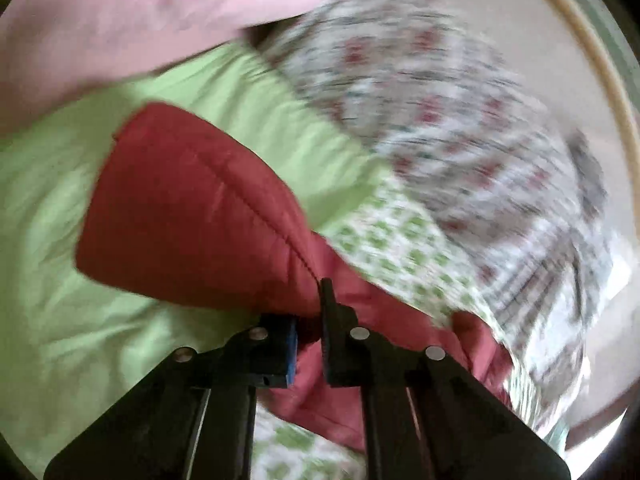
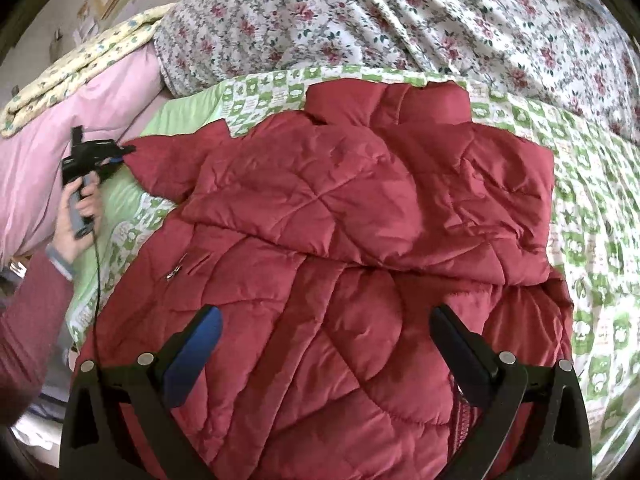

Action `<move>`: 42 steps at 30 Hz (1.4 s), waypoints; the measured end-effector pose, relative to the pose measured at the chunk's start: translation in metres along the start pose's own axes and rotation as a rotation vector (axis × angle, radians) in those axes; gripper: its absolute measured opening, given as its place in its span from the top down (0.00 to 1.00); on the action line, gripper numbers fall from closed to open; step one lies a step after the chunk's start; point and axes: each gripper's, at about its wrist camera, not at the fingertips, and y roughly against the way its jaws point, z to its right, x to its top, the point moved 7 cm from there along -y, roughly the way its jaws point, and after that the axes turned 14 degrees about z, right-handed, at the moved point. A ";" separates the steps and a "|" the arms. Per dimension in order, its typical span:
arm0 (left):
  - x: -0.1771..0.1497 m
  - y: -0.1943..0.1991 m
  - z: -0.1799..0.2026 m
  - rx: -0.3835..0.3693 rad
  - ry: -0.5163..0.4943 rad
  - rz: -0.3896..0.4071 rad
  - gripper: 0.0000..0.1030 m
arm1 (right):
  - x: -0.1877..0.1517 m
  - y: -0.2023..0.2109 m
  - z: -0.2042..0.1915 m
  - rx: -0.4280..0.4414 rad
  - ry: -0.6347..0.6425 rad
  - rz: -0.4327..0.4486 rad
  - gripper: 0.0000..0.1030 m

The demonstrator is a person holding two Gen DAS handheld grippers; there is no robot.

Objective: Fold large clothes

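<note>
Red quilted jacket [image 2: 340,240], green-and-white checked sheet [image 2: 580,184], floral quilt [image 2: 400,12], pink blanket [image 2: 80,120]

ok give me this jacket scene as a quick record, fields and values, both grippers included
garment: red quilted jacket, spread on the bed, one sleeve already folded across its body
surface: green patterned sheet
left gripper: shut on the cuff end of the jacket's other sleeve, holding it out to the side
right gripper: open, above the jacket's lower half, holding nothing
nearby: floral duvet behind the jacket, pink quilt on the left
image quality: left wrist view blurred by motion
</note>
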 end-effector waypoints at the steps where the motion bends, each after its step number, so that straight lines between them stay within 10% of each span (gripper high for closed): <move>1: -0.001 0.007 0.013 -0.021 -0.023 0.009 0.93 | 0.000 0.000 0.001 0.004 -0.008 0.000 0.00; 21: -0.164 0.064 0.244 -0.427 -0.362 -0.183 0.93 | -0.002 0.020 0.062 -0.013 -0.243 0.042 0.00; 42: -0.330 0.041 0.336 -0.508 -0.600 -0.428 0.93 | 0.028 0.011 0.122 0.071 -0.511 0.126 0.00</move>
